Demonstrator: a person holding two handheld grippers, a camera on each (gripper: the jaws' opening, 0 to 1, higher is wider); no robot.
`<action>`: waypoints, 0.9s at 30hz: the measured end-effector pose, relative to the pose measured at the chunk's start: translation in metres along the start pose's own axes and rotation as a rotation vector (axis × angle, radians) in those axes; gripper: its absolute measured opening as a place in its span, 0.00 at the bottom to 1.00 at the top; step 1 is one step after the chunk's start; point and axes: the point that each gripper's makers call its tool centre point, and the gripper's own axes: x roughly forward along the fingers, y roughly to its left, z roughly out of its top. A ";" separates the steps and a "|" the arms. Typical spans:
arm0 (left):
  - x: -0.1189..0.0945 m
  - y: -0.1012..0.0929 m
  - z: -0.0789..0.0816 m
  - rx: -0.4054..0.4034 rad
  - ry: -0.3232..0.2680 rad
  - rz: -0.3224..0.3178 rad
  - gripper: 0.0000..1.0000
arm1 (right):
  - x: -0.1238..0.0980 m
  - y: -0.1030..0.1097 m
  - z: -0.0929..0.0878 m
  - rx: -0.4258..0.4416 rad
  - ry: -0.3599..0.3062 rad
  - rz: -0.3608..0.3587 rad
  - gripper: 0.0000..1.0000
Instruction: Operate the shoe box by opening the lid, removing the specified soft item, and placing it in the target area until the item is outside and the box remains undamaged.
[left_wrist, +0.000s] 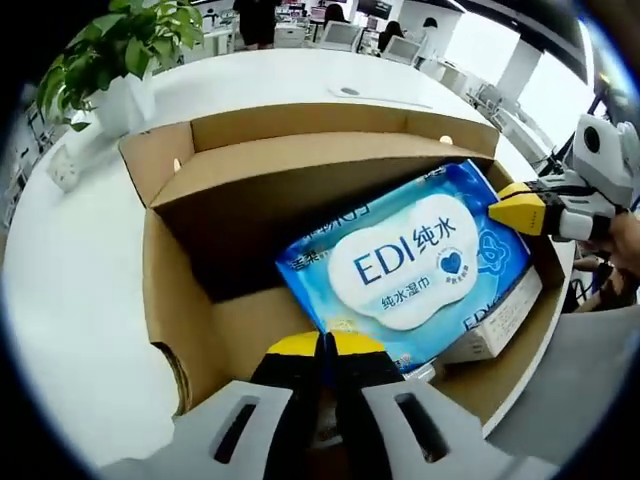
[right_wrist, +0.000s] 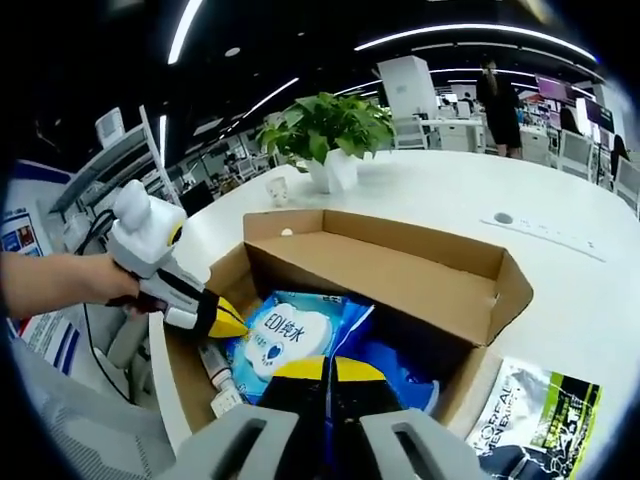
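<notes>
- White round table (left_wrist: 90, 290), with the cardboard shoe box (left_wrist: 175, 290) sitting flaps-open near its edge.
- Blue EDI wet wipes pack (left_wrist: 415, 265) is inside the box, leaning on a small white carton (left_wrist: 495, 325).
- Potted plant (right_wrist: 330, 130) toward the table's far edge, glossy sachet (right_wrist: 535, 410) just beside the box.
- Left gripper (left_wrist: 328, 350) jaws are pressed together over the pack's near edge.
- Right gripper (right_wrist: 330, 372) looks closed above the pack, can't tell if it's gripping.

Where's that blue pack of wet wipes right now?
The blue wipes pack lies tilted inside the open cardboard box on the white table, between the two grippers' yellow tips; in the right gripper view it sits left of centre, near the potted plant.
</notes>
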 end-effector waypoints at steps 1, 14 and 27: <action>-0.001 0.000 0.000 0.002 -0.003 0.000 0.00 | 0.000 0.000 0.000 0.004 -0.001 0.000 0.00; -0.019 -0.006 0.008 -0.002 -0.047 -0.014 0.00 | -0.011 0.001 -0.001 -0.002 -0.004 0.003 0.00; -0.040 -0.017 0.022 0.024 -0.094 -0.027 0.00 | -0.029 0.002 0.005 -0.003 -0.034 0.012 0.00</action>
